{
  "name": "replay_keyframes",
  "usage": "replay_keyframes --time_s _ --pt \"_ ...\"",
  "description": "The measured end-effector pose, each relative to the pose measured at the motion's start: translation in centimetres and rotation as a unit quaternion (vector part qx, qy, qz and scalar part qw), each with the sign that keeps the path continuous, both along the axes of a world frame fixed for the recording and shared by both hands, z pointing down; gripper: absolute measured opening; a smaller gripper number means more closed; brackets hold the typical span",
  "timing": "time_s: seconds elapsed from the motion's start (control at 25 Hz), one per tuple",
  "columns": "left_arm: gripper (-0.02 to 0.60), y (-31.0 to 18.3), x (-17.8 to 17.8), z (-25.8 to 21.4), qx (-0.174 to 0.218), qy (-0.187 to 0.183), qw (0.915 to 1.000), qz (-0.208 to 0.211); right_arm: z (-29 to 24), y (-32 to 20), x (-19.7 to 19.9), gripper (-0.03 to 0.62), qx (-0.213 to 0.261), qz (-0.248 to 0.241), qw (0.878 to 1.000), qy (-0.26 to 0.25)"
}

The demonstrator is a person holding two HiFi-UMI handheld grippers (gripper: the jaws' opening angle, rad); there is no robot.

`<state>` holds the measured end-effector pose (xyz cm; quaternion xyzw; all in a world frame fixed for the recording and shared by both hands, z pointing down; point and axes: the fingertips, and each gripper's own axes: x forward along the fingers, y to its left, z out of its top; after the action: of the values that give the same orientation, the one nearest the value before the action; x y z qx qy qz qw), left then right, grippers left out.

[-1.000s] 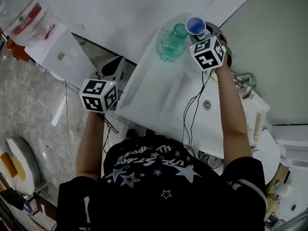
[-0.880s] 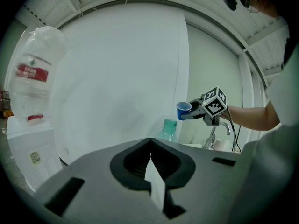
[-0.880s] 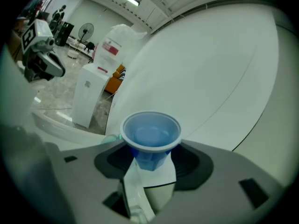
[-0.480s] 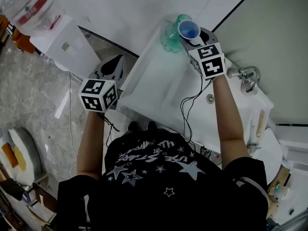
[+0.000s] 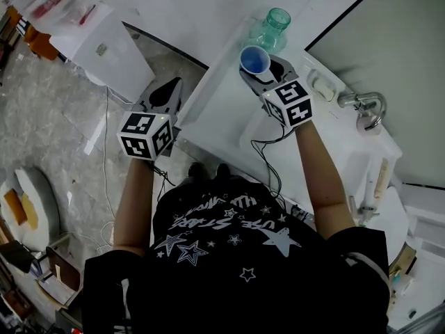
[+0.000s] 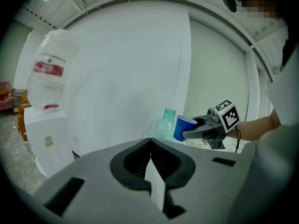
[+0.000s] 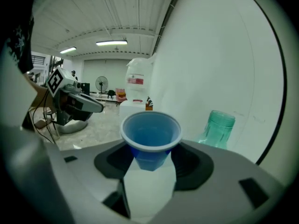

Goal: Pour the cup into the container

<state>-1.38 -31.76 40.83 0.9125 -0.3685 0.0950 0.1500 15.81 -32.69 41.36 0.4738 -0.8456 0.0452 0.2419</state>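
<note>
The lower half of the blue cup (image 7: 150,141) is buried between my right gripper's (image 5: 259,73) pads, so in the right gripper view I only see its rim and upper wall. Its inside looks evenly blue, and I cannot tell whether any liquid is in it. The green bottle (image 7: 216,129) is cut off from the shoulder down by my own gripper body in that view. It is translucent, its neck is open with no cap, and I cannot make out any contents. From the head view my arm and the marker cube cover much of the white counter (image 5: 222,110) beneath the right gripper.

My right gripper is clamped on the cup, one pad on each side of its wall, holding it upright with the mouth facing up. The cup sits above the counter, on the near side of the bottle and a little to the left of it, close but not touching. The bottle stands upright at the far end of the counter by the wall.

My left gripper (image 6: 150,162) has its jaws closed together with nothing between them. It hangs off the counter's left edge, over the floor, well apart from cup and bottle. A white water dispenser (image 6: 46,134) with a large clear jug on top stands further left
</note>
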Motion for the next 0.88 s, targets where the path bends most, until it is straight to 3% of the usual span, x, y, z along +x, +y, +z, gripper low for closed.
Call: replay_keyframes --time_s 0.24,0.48,0.88 --pt "0.009 1.3 -0.9 1.7 -0.013 -0.007 0.9998 -0.012 3.4 2.1 -4.4 0.25 0.003 -0.056 0.998 -0.041" --pt "0.009 2.6 -2.5 3.8 -0.032 -0.013 0.9992 -0.022 6.9 4.2 -8.5 0.253 -0.025 -0.089 0.994 -0.065" --pt "0.009 3.6 -4.8 6.8 -0.063 -0.017 0.9978 -0.008 12.9 6.4 -12.2 0.253 -0.083 -0.091 0.991 -0.053"
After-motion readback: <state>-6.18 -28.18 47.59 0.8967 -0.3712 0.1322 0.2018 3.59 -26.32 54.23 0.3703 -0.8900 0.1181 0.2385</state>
